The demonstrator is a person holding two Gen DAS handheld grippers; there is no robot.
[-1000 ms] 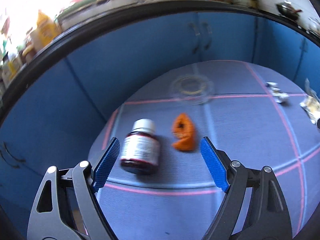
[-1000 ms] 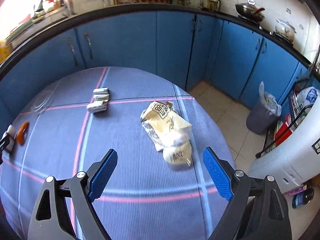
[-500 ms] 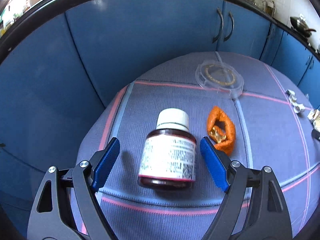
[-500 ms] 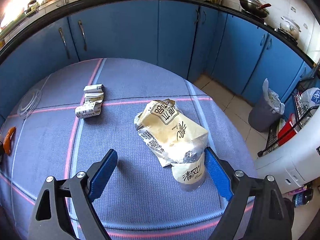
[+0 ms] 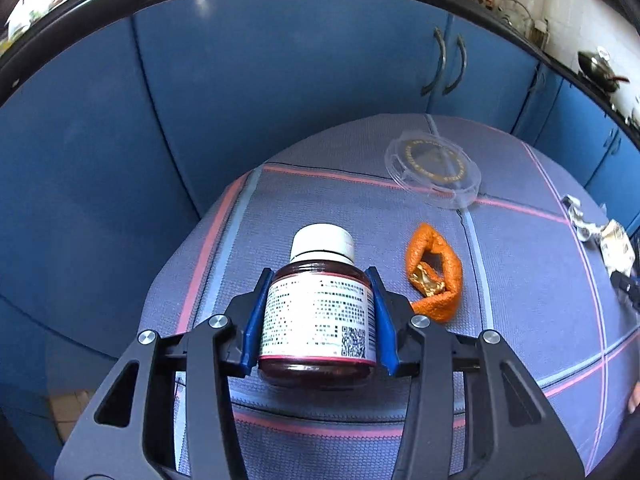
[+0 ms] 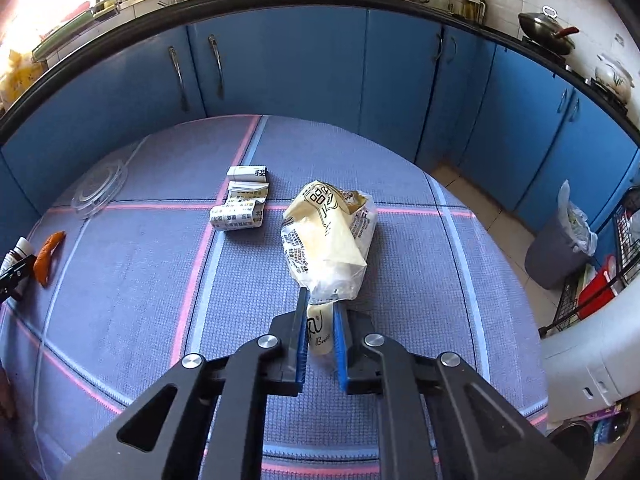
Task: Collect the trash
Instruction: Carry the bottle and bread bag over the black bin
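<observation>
The left gripper [image 5: 318,320] has just closed its jaws on a dark brown medicine bottle [image 5: 318,312] with a white cap and a printed white label, lying on its side on the blue-grey checked tablecloth [image 5: 520,300]. An orange peel [image 5: 434,272] lies just beside it. The right gripper [image 6: 320,340] has pinched the near end of a crumpled cream bread bag [image 6: 328,240] lying mid-table.
</observation>
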